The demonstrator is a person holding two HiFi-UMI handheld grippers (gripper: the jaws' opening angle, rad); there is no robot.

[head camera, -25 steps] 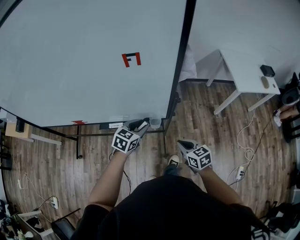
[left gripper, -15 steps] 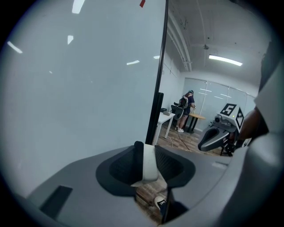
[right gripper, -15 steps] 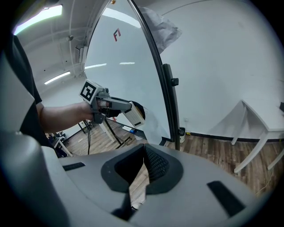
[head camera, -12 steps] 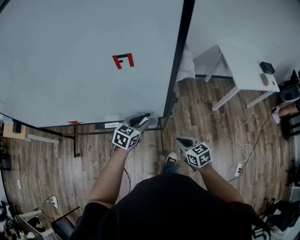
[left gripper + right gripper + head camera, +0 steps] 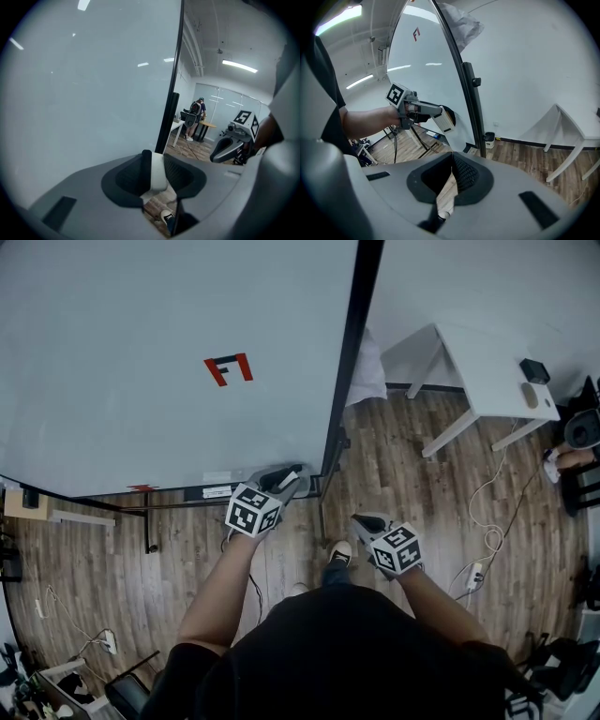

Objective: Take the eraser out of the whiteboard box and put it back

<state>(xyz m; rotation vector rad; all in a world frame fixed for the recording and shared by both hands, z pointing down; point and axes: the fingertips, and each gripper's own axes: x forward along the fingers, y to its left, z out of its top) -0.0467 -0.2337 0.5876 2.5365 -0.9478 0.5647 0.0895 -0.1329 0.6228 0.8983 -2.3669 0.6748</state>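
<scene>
A white eraser with a black felt side (image 5: 157, 172) sits between the pads of my left gripper (image 5: 154, 161), which is shut on it. In the head view this gripper (image 5: 282, 484) holds the eraser (image 5: 288, 474) by the lower right corner of the whiteboard (image 5: 141, 352), close to the small translucent box (image 5: 304, 486) on the board's frame. From the right gripper view the eraser (image 5: 444, 120) sticks out of the left gripper (image 5: 437, 115), and the box (image 5: 489, 138) sits low by the black post. My right gripper (image 5: 368, 520) (image 5: 452, 161) hangs apart to the right, shut and empty.
The board's black post (image 5: 349, 362) runs down the middle. A white table (image 5: 487, 381) stands to the right, with cables (image 5: 487, 521) on the wooden floor. My shoe (image 5: 342, 557) is below the grippers. A person (image 5: 194, 117) stands far off at a desk.
The left gripper with the eraser has moved a little forward and right, closer to the box at the board's corner. The right gripper has barely shifted.
</scene>
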